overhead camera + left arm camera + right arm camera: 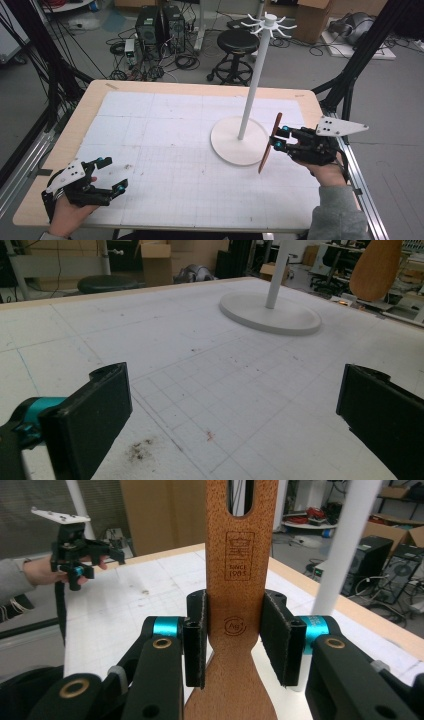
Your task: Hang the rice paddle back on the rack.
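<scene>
- Gripping a wooden spatula (235, 605) by the narrow part of its handle, the right gripper (278, 139) has both pads pressed on the wood.
- In the high view the spatula (269, 143) is held off the mat, nearly upright but tilted, its lower end nearer the person and its upper end leaning towards the rack's pole.
- It hangs just beside the near right edge of the rack's round base (239, 140), over the right part of the table (85, 107).
- The handle's slotted end (243, 497) points up in the right gripper view, with a stamped mark below the slot.
- The white rack (255, 80) stands upright on the mat, its hooks (270, 24) fanning out at the top.
- The left gripper (114, 175) rests low at the table's near left corner, jaws spread wide with nothing between them.
- The left gripper view looks across the gridded mat (200, 365) to the base (270, 315), with the spatula's blade (375, 270) at top right.
</scene>
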### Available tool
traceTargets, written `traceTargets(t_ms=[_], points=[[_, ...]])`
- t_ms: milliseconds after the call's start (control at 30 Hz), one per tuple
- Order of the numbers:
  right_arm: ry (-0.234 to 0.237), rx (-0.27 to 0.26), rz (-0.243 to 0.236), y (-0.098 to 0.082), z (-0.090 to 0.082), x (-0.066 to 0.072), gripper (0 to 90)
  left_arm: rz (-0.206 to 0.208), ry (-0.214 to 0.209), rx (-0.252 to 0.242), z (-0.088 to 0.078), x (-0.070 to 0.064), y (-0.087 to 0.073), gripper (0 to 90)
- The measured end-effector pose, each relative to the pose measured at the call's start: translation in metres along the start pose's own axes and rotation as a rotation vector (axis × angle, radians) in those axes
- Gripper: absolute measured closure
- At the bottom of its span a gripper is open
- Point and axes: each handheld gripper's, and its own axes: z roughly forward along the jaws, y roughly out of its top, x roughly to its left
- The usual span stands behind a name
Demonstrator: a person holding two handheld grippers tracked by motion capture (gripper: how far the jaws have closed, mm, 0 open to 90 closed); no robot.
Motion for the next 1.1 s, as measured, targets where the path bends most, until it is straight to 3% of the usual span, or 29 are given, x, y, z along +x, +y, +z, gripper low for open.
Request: traceTargets(t_ms=[233,300,500,667,1100], points=[[0.018,0.009,-0.012,0.014,-0.006,-0.012,64.4,-0.005,0.000,0.000,0.001,0.001,0.000,1.7],[0.036,-0.008,-0.014,0.018,-0.010,-0.018,64.4,-0.004,-0.002,0.000,0.001,0.000,-0.001,1.7],[0.027,-0.025,-0.011,0.026,-0.018,-0.028,64.4,-0.005,-0.002,0.003,0.001,0.001,-0.001,1.8],[0.046,-0.046,-0.042,0.034,-0.025,-0.035,64.3,-0.002,-0.001,0.010,0.002,0.000,-0.002,1.7],[0.009,-0.039,-0.029,0.056,-0.032,-0.052,64.3,-0.004,-0.006,0.012,0.003,0.000,-0.002,1.7]])
